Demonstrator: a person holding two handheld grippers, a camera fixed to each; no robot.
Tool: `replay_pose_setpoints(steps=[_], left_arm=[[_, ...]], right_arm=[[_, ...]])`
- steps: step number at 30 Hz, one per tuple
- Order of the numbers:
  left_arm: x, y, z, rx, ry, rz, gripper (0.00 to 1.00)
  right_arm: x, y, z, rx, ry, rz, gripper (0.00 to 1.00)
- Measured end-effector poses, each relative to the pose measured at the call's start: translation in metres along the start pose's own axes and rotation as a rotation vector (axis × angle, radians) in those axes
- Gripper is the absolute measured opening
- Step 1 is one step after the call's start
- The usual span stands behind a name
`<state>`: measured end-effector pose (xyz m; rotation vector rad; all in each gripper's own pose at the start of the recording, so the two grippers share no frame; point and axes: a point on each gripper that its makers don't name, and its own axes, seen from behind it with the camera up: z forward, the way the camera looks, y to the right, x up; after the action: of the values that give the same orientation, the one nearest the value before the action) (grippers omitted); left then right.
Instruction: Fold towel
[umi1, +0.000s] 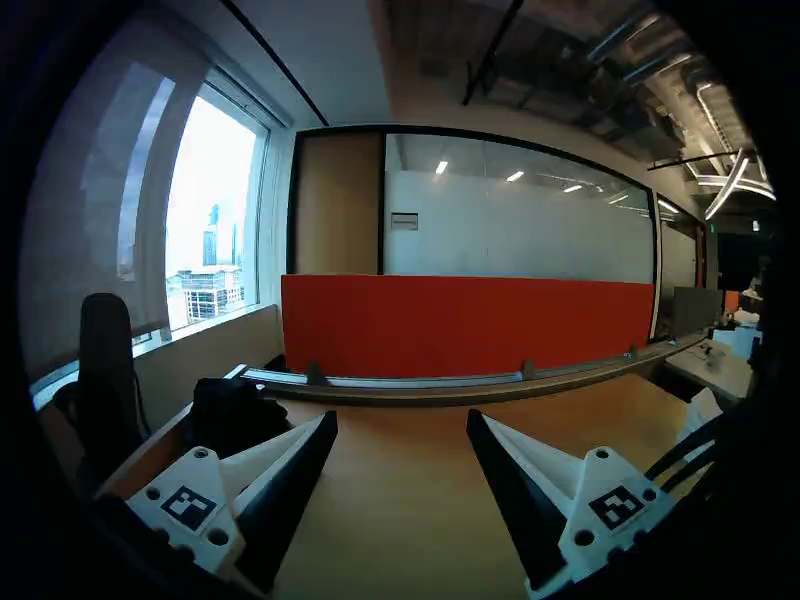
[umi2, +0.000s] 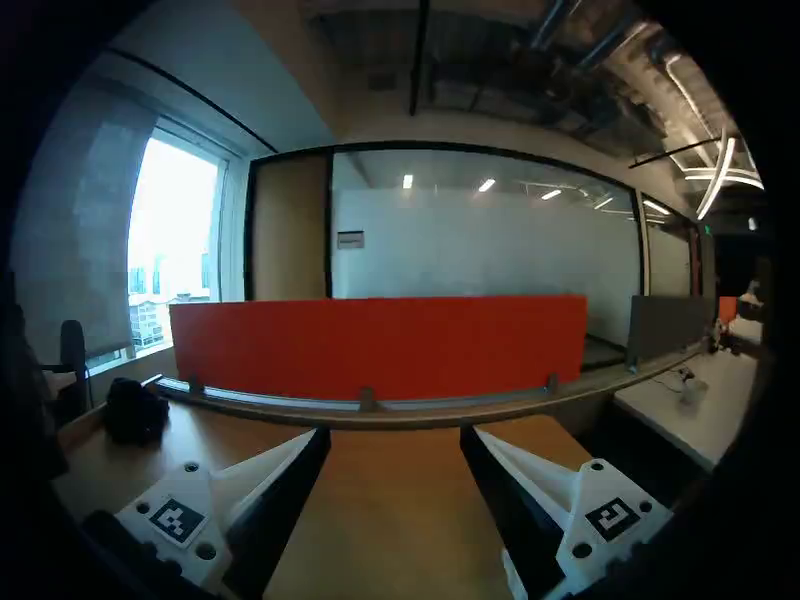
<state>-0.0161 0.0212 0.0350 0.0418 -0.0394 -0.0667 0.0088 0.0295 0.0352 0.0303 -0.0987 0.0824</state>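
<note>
Divider (umi1: 460, 325), black bag (umi1: 230, 412) beyond left gripper (umi1: 400, 414), fingers (umi1: 290, 470) parted.

Left claw (umi1: 402, 425) spread wide and level, right claw (umi2: 395, 440) likewise, both empty

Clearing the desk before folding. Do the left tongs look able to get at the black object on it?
Probably yes: the left tongs are open, and the black object sits close on the desk beside one finger, nothing between.

Blown-out window (umi1: 210, 235) glare at left, dim interior, sharp focus, fisheye-bent edges
</note>
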Motion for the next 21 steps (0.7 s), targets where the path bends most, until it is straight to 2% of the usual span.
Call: replay_pose_setpoints(steps=[8, 17, 21], left_arm=[[-0.016, 0.000, -0.003, -0.004, 0.001, -0.041, 0.96], [-0.043, -0.007, -0.002, -0.001, 0.011, -0.040, 0.96], [-0.057, -0.009, 0.001, 0.000, 0.022, -0.042, 0.96]], right_arm=[[0.002, -0.006, 0.001, 0.002, -0.002, -0.013, 1.00], [-0.014, -0.018, 0.000, -0.002, -0.006, 0.009, 1.00], [-0.022, -0.024, 0.000, -0.002, 0.004, -0.001, 1.00]])
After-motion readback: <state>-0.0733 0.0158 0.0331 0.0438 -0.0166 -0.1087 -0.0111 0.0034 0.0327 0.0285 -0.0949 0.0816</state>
